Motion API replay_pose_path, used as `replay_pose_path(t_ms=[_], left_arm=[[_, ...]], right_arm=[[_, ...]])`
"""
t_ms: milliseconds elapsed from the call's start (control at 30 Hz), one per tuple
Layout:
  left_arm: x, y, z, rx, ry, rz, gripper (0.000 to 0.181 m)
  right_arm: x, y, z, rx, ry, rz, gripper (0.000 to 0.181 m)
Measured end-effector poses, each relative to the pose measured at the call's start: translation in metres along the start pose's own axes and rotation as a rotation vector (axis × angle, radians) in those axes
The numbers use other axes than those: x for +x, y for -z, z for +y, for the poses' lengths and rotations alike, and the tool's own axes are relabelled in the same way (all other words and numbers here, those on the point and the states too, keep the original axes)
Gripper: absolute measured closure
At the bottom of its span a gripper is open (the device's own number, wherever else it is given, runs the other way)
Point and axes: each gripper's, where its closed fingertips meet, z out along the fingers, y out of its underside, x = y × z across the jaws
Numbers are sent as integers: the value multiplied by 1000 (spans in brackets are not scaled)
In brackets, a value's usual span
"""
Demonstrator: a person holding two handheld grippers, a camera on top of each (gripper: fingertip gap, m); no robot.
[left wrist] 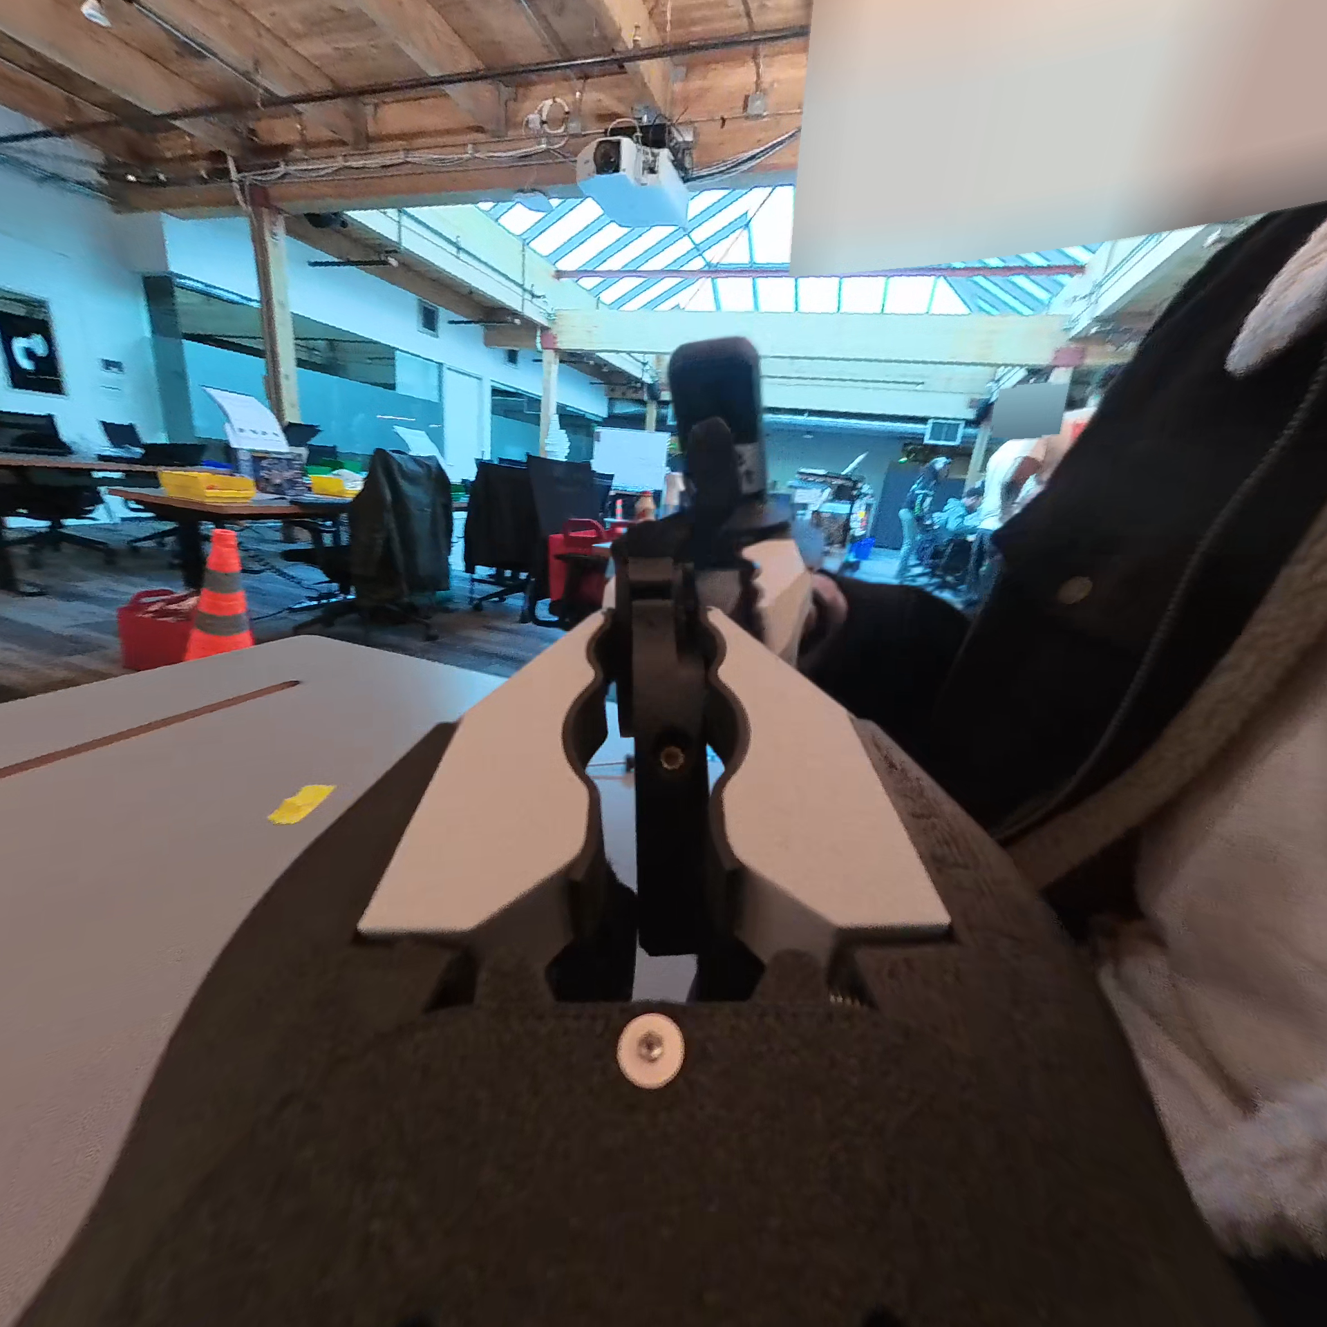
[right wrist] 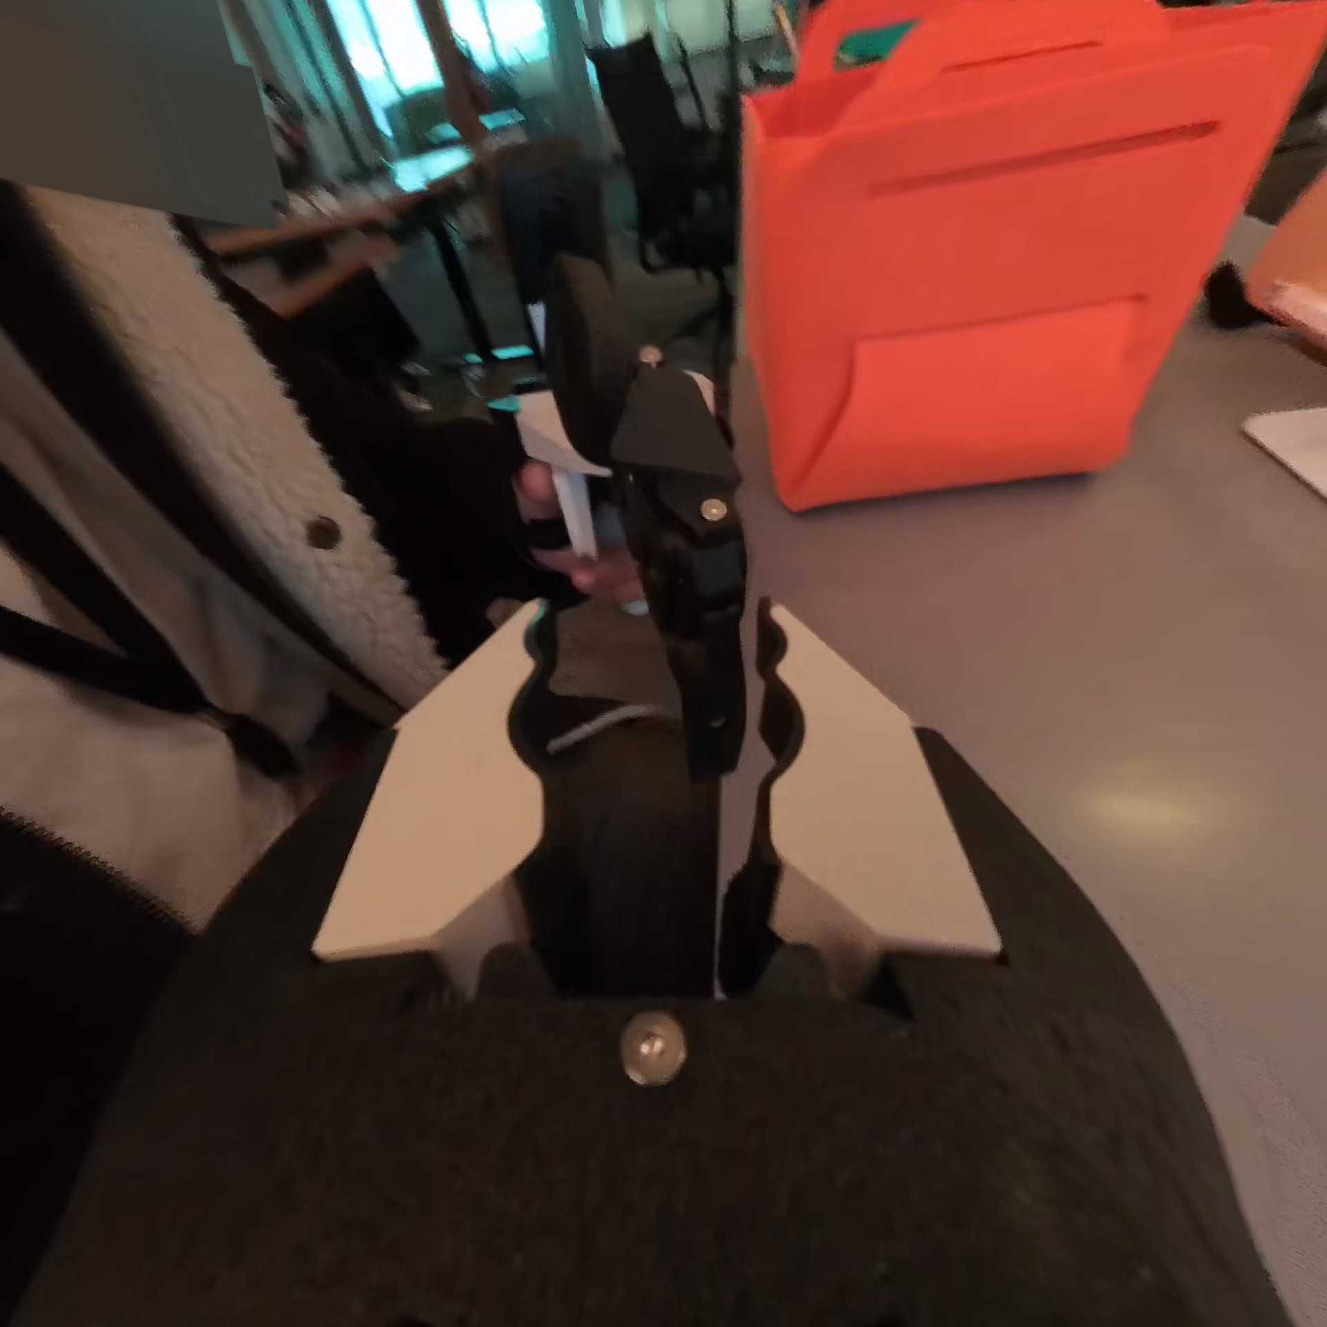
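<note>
Biggest thing in shot is the grey tabletop, smooth and faintly glossy, with a soft patch of light on it. Standing on it at the back is an orange bag, boxy felt-like fabric with flat stitched pockets and a cut-out handle. To the side is the person's fleece jacket, nubbly cream pile edged in dark trim with a zip and a metal snap.

Now the tools, held nose to nose above the tabletop edge. The right gripper has its fingers well apart. They are matte white plates with wavy black inner edges, and they grip nothing. A slim black part of the other tool pokes into the gap, close by the right-hand pad.

The left gripper shows only a narrow gap, and a black bar with 1 small brass-coloured screw nearly fills it. I cannot tell whether it is pinched or just sitting between.

A hand wraps the far handle. Behind, in the left wrist view, are an orange-and-grey striped cone and, smallest, 1 scrap of yellow tape on the tabletop.
</note>
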Motion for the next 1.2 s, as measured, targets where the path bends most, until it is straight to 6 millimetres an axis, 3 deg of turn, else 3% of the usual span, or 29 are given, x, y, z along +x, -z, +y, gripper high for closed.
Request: replay_pose_path(t_ms=[100, 233, 400, 567, 733, 1000, 1200], left_arm=[[9, -9, 4, 1, 11, 41, 161], [14, -16, 19, -63, 13, 58, 160], [3, -26, 64, -238, 57, 26, 153], [-21, -34, 117, -445, -4, 10, 156], [-37, -40, 165, -607, 47, 57, 157], [-37, -42, 198, -698, -47, 96, 158], [-35, -43, 198, -688, -52, 112, 159]], right_arm=[[2, 0, 0, 63, 28, -9, 156], [-1, 15, 2, 140, 96, 27, 159], [13, 23, 45, 25, 163, 107, 159], [43, 30, 94, -142, 135, 177, 159], [67, 37, 147, -302, 5, 195, 158], [72, 42, 184, -388, -25, 188, 158], [73, 42, 184, -301, -14, 173, 153]])
